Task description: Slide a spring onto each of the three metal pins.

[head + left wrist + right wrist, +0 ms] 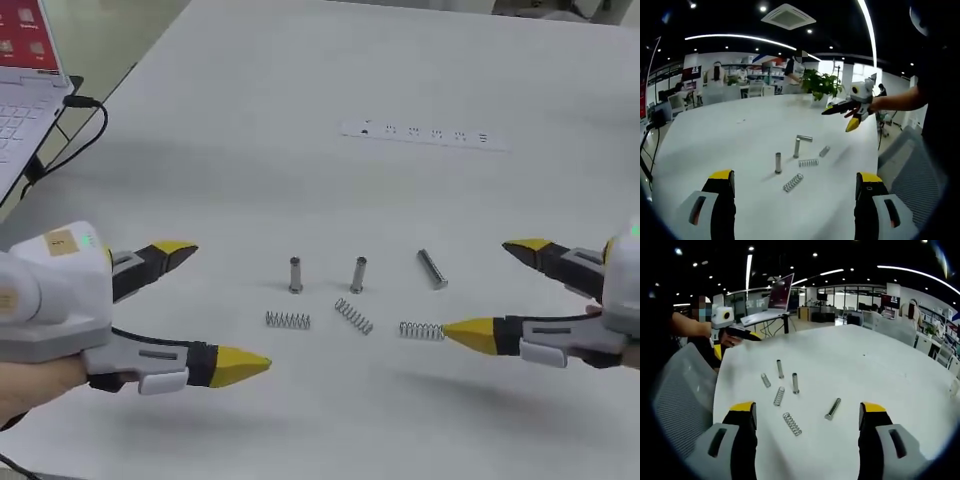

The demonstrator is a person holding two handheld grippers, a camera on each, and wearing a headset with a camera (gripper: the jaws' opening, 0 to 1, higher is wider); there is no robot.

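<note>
Head view looks down on a white desk [300, 200] with the task's parts laid out in two short rows near its middle. In the back row the left pin [295, 275] and the middle pin [359, 274] stand upright, while the right pin [431, 269] lies flat on its side, angled. Just in front of them lie the left spring [287, 320], the middle spring [353, 316], which sits slanted, and the right spring [421, 331]. All three springs rest on the desk, none of them on a pin.

The left claw [212, 308] hovers to the left of the rows, its yellow-tipped jaws wide apart and holding nothing. The right claw [492, 290] comes in from the right, jaws also spread and empty. Its nearer tip lines up with the end of the right spring, yet the right gripper view shows that spring lying free between the jaws.

A power strip [425, 134] lies farther back, and a laptop [20, 90] sits at the desk's far left.
</note>
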